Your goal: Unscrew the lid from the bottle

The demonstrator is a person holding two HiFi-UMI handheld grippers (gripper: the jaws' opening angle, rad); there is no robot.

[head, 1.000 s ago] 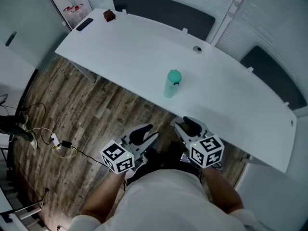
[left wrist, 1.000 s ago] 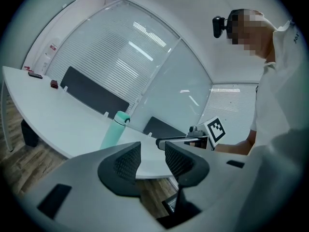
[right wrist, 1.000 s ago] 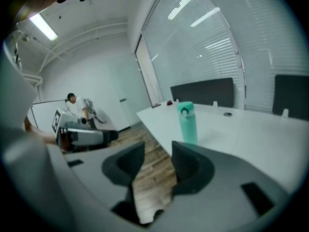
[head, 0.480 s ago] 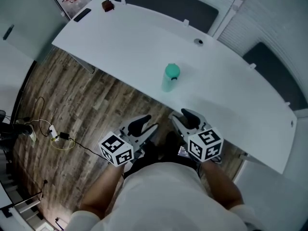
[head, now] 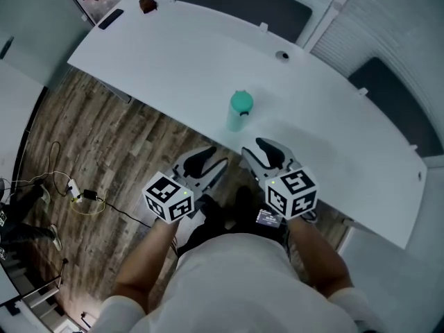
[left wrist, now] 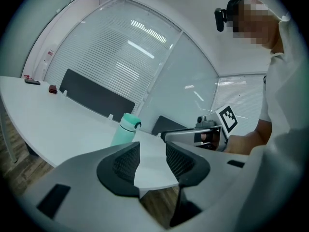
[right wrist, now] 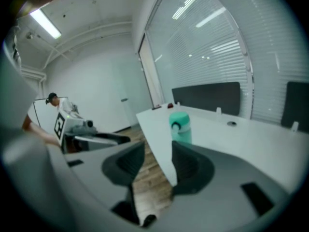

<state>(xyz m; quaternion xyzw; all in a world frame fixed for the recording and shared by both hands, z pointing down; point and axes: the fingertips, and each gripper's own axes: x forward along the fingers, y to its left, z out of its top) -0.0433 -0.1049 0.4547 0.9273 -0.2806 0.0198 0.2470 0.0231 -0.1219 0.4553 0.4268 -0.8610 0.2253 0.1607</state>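
Observation:
A mint-green bottle (head: 239, 111) with a darker green screw lid stands upright near the front edge of the white table (head: 173, 54). It also shows in the left gripper view (left wrist: 124, 128) and the right gripper view (right wrist: 180, 126). My left gripper (head: 206, 161) hovers over the floor just short of the table edge, below and left of the bottle, open with nothing between its jaws (left wrist: 152, 151). My right gripper (head: 267, 152) is beside it, below and right of the bottle, also open and empty (right wrist: 158, 158). Neither touches the bottle.
A small brown object (head: 146, 3) and a flat black item (head: 111, 19) lie at the table's far left corner. A round cable grommet (head: 282, 55) sits near the back edge. Dark panels (head: 229, 5) stand behind the table. Cables (head: 83, 200) lie on the wooden floor at left.
Both grippers have moved forward toward the table edge and the bottle. Their jaws look the same width as before, and the bottle has not moved on the table.

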